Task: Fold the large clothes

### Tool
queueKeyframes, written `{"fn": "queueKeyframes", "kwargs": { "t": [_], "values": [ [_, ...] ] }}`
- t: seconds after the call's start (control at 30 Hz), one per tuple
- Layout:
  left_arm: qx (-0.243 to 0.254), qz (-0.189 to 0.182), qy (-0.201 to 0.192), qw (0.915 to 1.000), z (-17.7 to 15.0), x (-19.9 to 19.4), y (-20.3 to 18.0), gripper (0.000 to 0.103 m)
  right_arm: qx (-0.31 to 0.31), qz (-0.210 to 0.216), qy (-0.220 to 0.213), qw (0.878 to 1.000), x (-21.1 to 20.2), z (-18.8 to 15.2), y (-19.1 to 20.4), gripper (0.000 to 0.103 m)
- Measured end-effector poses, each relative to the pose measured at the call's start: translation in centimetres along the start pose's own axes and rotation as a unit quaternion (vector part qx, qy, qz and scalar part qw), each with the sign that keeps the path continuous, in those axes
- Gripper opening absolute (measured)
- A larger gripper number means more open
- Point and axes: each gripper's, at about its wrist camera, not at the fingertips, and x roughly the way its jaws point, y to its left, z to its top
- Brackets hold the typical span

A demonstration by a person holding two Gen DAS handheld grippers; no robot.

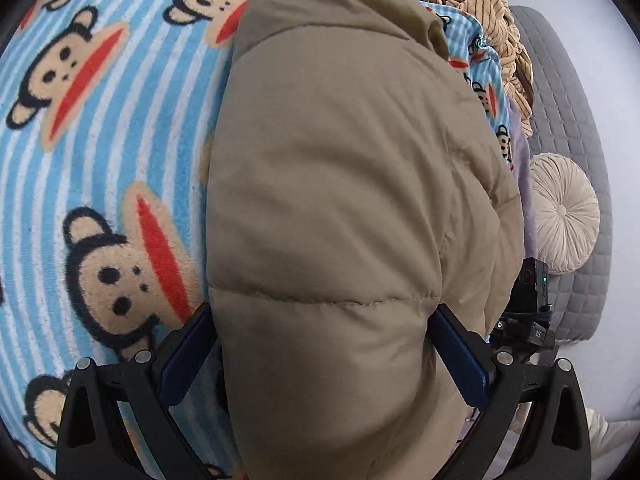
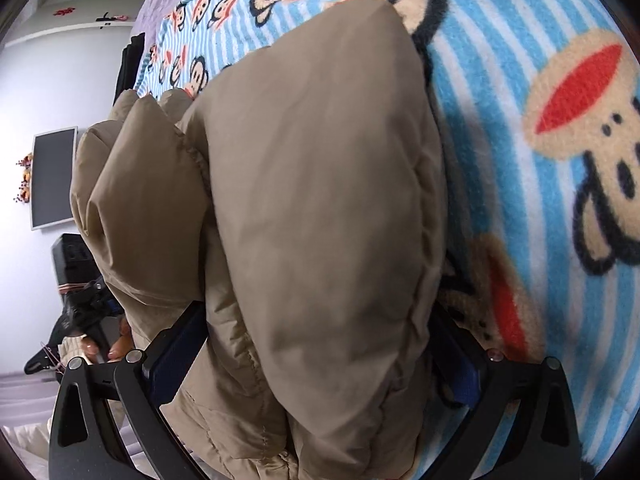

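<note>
From my left wrist camera, I am clenching my left gripper [image 1: 324,344] on the puffy tan quilted jacket [image 1: 340,184], its blue-padded fingers [image 1: 460,354] pressing into a thick fold from both sides. The jacket is lying on the fleece blanket with light-blue and white stripes and cartoon monkey faces [image 1: 100,152], bulging up ahead of me. Off to the right, a tan ribbed garment [image 1: 504,36] is sitting crumpled near a grey quilted cushion [image 1: 568,128], with a round cream pleated pillow [image 1: 564,222] resting on it.

From my right wrist camera, my right gripper [image 2: 316,360] is squeezing another bunched part of the same jacket, the folds swelling between the fingers. The blanket is spreading out to the right. At the left edge, a hand [image 2: 116,344] is gripping the handle of the other gripper. A dark wall screen [image 2: 54,178] is hanging behind.
</note>
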Motion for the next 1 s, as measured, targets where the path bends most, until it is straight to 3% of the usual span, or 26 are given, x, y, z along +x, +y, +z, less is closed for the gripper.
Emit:
{"fn": "queueKeyframes", "kwargs": {
  "t": [0.13,0.27,0.37,0.43,0.53,0.6,0.77,1.0],
  "values": [
    [-0.004,0.014,0.015,0.9998,-0.1,2.1,-0.9,0.103,-0.011,0.009,-0.012,1.000,0.4,0.1,0.6,0.103],
    [0.026,0.084,-0.009,0.9961,-0.2,2.2,-3.7,0.102,0.016,0.004,-0.010,1.000,1.1,0.4,-0.2,0.103],
    [0.067,0.130,-0.030,0.9888,-0.8,1.5,-6.4,0.088,0.042,0.005,-0.001,0.999,0.9,0.6,-0.5,0.101],
    [0.077,0.141,-0.038,0.9862,-1.1,1.1,-7.5,0.082,0.038,0.008,-0.005,0.999,0.3,0.3,-0.1,0.083],
    [0.087,0.147,-0.047,0.9842,-1.4,0.2,-8.8,0.080,0.041,0.030,-0.012,0.999,-0.7,-0.3,0.1,0.063],
    [0.095,0.144,-0.053,0.9836,-1.4,-0.6,-9.5,0.079,0.047,0.049,-0.020,0.997,-1.5,-0.8,0.1,0.056],
    [0.114,0.133,-0.077,0.9816,-1.9,-3.6,-10.2,0.079,0.047,0.100,-0.035,0.993,-2.7,-1.7,1.2,0.054],
    [0.125,0.119,-0.099,0.9801,-1.0,-9.3,-6.7,0.079,0.021,0.111,-0.054,0.992,-1.8,-1.7,6.7,0.054]
  ]
}}
